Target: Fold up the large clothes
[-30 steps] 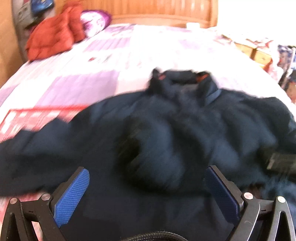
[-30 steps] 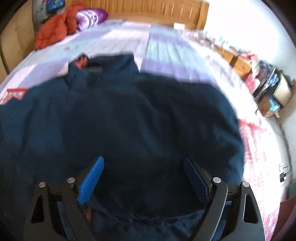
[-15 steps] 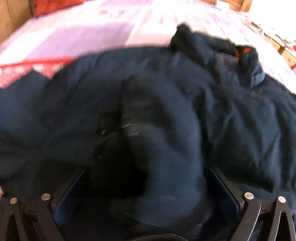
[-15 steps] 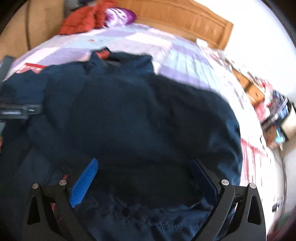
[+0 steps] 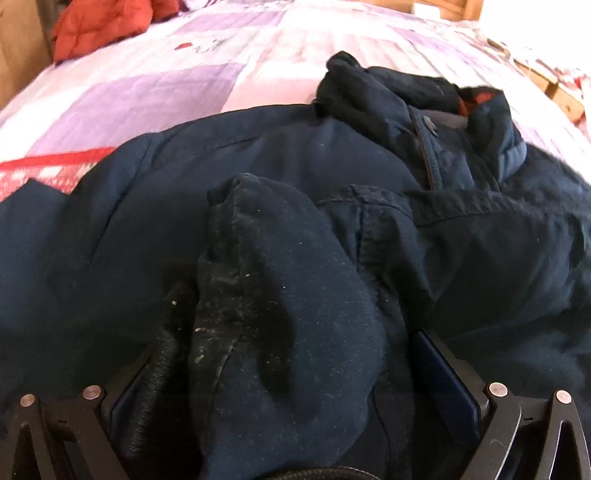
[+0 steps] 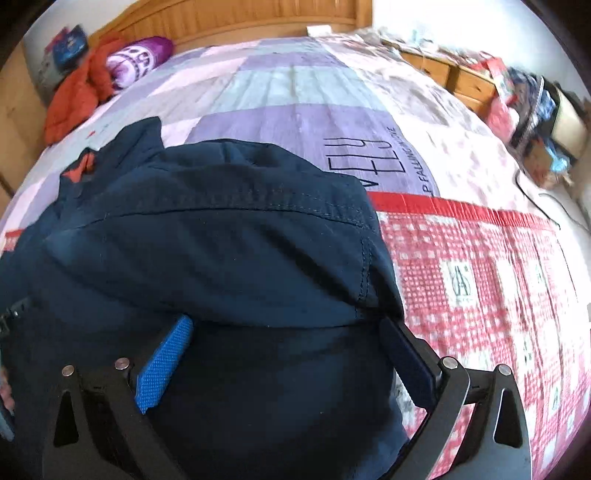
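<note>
A large navy jacket (image 5: 332, 177) lies on the bed, collar with red lining (image 5: 476, 107) at the far side. My left gripper (image 5: 288, 376) is open wide, with a sleeve end and its ribbed cuff (image 5: 229, 295) bunched between the fingers. My right gripper (image 6: 284, 354) is open too, its blue pad (image 6: 166, 365) on the left. A folded flap of the jacket (image 6: 221, 240) drapes over both fingertips, the hem seam running across it. The collar (image 6: 81, 166) shows at the far left.
The bed has a purple, pink and red checked quilt (image 6: 480, 277). An orange jacket (image 6: 70, 99) and a purple pillow (image 6: 136, 59) lie by the wooden headboard (image 6: 240, 14). Wooden drawers with clutter (image 6: 517, 92) stand to the right of the bed.
Both grippers have moved in low over the jacket. The sleeve has come between the left fingers. The right side of the jacket has been folded inward, uncovering the red checked quilt.
</note>
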Available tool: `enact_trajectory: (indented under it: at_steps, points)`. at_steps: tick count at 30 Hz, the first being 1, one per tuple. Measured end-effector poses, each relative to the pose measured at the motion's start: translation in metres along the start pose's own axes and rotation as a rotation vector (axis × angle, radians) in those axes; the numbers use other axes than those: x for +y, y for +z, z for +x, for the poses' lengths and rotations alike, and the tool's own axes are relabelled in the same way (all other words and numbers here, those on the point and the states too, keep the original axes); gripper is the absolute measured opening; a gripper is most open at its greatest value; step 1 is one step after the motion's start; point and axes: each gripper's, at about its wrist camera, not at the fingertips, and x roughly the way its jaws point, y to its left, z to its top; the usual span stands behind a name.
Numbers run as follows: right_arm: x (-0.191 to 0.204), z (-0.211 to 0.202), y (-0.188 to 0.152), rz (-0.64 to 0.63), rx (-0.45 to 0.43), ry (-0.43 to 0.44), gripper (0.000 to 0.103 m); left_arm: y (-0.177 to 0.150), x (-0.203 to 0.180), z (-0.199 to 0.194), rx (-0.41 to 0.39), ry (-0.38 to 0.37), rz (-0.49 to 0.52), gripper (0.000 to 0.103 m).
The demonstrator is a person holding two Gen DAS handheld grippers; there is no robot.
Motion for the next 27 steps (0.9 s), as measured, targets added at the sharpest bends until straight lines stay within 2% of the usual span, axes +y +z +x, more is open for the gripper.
enact_trajectory:
  at_steps: [2,5,7,9,11,13,15,17,19,21,22,27]
  points:
    - [-0.002,0.001,0.000,0.016,-0.008,0.012,0.102,0.002,0.001,0.001,0.007,-0.013,-0.012,0.103]
    - [-0.004,-0.009,-0.006,0.004,-0.023,0.002,0.102,0.005,0.004,-0.011,0.000,0.008,-0.002,0.103]
    - [0.003,-0.029,-0.012,-0.030,-0.051,-0.025,0.102,0.008,-0.003,-0.030,-0.045,0.034,0.012,0.103]
    - [0.017,-0.048,-0.011,-0.093,-0.120,-0.064,0.102,0.010,-0.006,-0.055,-0.110,0.023,0.019,0.103]
    - [0.041,-0.064,-0.007,-0.153,-0.189,-0.048,0.102,0.017,-0.021,-0.074,-0.163,-0.006,0.026,0.103]
    - [0.069,-0.067,0.004,-0.188,-0.202,0.019,0.102,0.027,-0.045,-0.082,-0.190,-0.059,0.042,0.103]
    - [0.101,-0.058,0.016,-0.227,-0.162,0.066,0.102,0.039,-0.071,-0.080,-0.180,-0.100,0.068,0.103]
    - [0.121,-0.047,0.020,-0.251,-0.121,0.069,0.102,0.047,-0.088,-0.062,-0.108,-0.144,0.064,0.103]
    - [0.129,-0.030,0.019,-0.253,-0.059,0.066,0.102,0.048,-0.090,-0.038,-0.034,-0.129,0.052,0.103]
    - [0.123,-0.013,0.018,-0.276,-0.018,0.024,0.102,0.044,-0.082,-0.009,0.021,-0.040,0.075,0.103]
    - [0.114,-0.008,0.017,-0.283,-0.009,0.021,0.102,0.041,-0.077,-0.002,0.025,-0.036,0.084,0.103]
    - [0.039,-0.005,0.011,-0.214,-0.033,0.015,0.102,0.029,-0.045,-0.014,-0.066,-0.006,0.161,0.103]
